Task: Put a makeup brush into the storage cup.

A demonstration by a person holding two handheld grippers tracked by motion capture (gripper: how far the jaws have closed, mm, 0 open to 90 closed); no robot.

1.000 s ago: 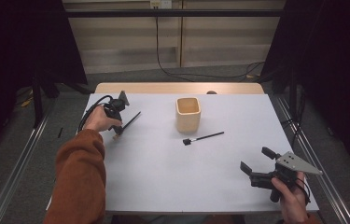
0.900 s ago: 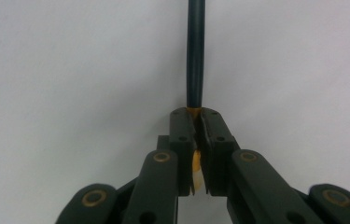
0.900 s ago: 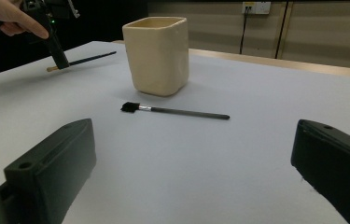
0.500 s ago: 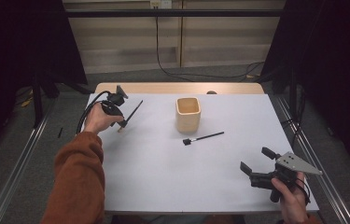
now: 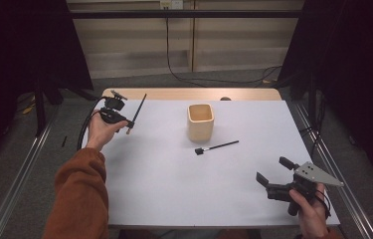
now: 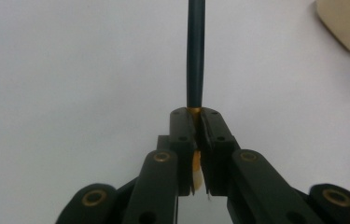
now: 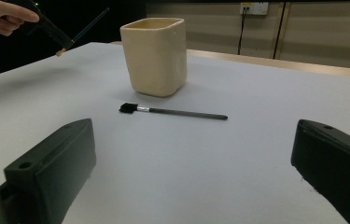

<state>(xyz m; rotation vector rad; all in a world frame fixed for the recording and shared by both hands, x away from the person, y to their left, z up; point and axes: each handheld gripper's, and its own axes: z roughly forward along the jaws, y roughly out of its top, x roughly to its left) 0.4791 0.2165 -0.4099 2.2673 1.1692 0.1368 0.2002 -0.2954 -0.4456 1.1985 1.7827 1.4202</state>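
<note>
A: Left gripper has lifted the dark brush off the table since a second ago. Jaws clamped on its ferrule, handle up and away.

B: Probably headed for the cup. Obstacles?

A: None between. Second brush lies just in front of the cup. Right gripper wide open, empty, near the front right corner.

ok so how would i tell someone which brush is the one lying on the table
Start at the cream cup in the middle of the white table. Just in front of it lies a thin black brush, flat and untouched, unlike the dark-handled brush held aloft in the left gripper.
</note>
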